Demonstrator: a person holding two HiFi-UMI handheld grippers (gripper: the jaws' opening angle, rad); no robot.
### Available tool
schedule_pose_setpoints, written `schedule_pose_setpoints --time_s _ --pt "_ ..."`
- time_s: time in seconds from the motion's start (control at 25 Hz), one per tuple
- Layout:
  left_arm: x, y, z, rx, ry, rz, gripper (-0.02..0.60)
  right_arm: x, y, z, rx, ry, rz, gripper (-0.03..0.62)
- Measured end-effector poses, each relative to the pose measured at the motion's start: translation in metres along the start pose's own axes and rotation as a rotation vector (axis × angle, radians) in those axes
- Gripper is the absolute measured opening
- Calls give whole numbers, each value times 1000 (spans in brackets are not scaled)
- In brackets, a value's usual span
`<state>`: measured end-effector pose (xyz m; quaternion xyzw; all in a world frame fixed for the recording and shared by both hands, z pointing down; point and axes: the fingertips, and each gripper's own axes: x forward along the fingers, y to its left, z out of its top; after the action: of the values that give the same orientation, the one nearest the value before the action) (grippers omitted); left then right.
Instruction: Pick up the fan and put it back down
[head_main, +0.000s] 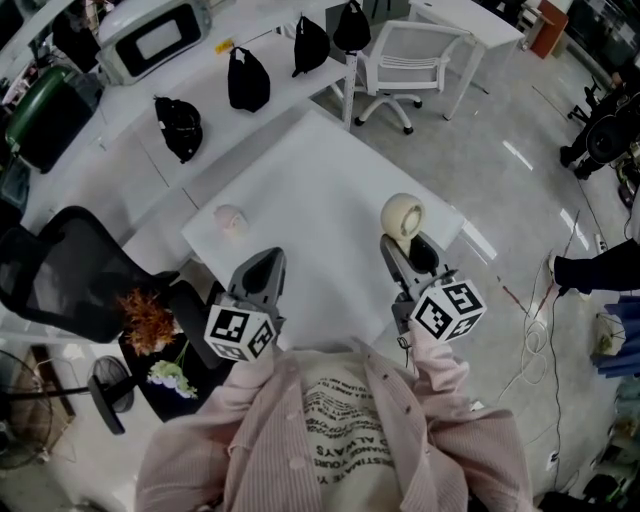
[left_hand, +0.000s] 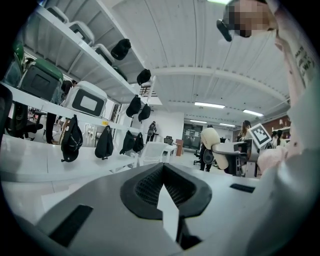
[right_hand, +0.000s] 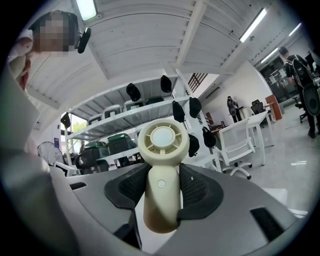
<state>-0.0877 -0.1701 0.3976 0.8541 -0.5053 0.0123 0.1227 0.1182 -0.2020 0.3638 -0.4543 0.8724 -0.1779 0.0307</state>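
A cream handheld fan (head_main: 402, 215) stands upright over the near right part of the white table (head_main: 300, 170). My right gripper (head_main: 405, 250) is shut on its handle. In the right gripper view the round fan head (right_hand: 163, 140) rises above the dark pads (right_hand: 196, 188), which press the handle from both sides around my right gripper (right_hand: 161, 175). Whether the fan's base touches the table is hidden. My left gripper (head_main: 265, 262) hovers at the table's near edge, shut with nothing in it. In the left gripper view my left gripper (left_hand: 162, 167) points level and the fan (left_hand: 212, 140) shows at the right.
A small pale pink object (head_main: 231, 220) lies on the table's left side. A black office chair (head_main: 70, 270) and flowers (head_main: 150, 320) are at the left. Black bags (head_main: 247, 80) hang along shelves behind. A white chair (head_main: 410, 60) stands beyond the table.
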Motion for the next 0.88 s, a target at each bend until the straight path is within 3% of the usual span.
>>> schedule_pose_setpoints --time_s 0.88 --pt "51 14 -107 -132 246 4 2 73 -52 -146 21 356 -50 184"
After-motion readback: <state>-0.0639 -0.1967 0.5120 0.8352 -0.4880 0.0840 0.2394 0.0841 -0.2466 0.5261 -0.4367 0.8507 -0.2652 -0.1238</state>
